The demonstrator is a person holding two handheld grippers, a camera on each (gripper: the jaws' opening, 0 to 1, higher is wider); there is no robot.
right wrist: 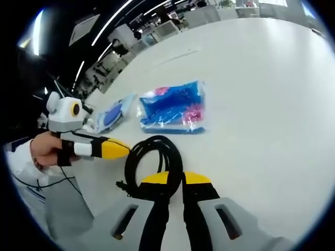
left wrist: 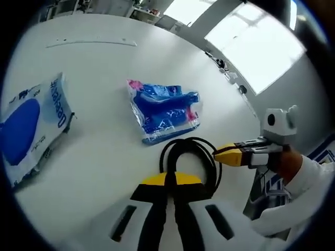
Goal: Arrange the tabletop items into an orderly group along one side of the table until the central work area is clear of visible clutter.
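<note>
left gripper view is showing the black cable coil (left wrist: 189, 157) lying on the white table (left wrist: 104, 157), my left gripper (left wrist: 170, 180) clenching it, my right gripper (right wrist: 175, 180) clenching its other side; beyond the coil are sitting a blue packet (left wrist: 163, 111) and a blue-white pouch (left wrist: 31, 125).

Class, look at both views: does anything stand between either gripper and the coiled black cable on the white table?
Nothing visible does. The left gripper and the right gripper are both already at the coiled black cable, with bare white table around it.
</note>
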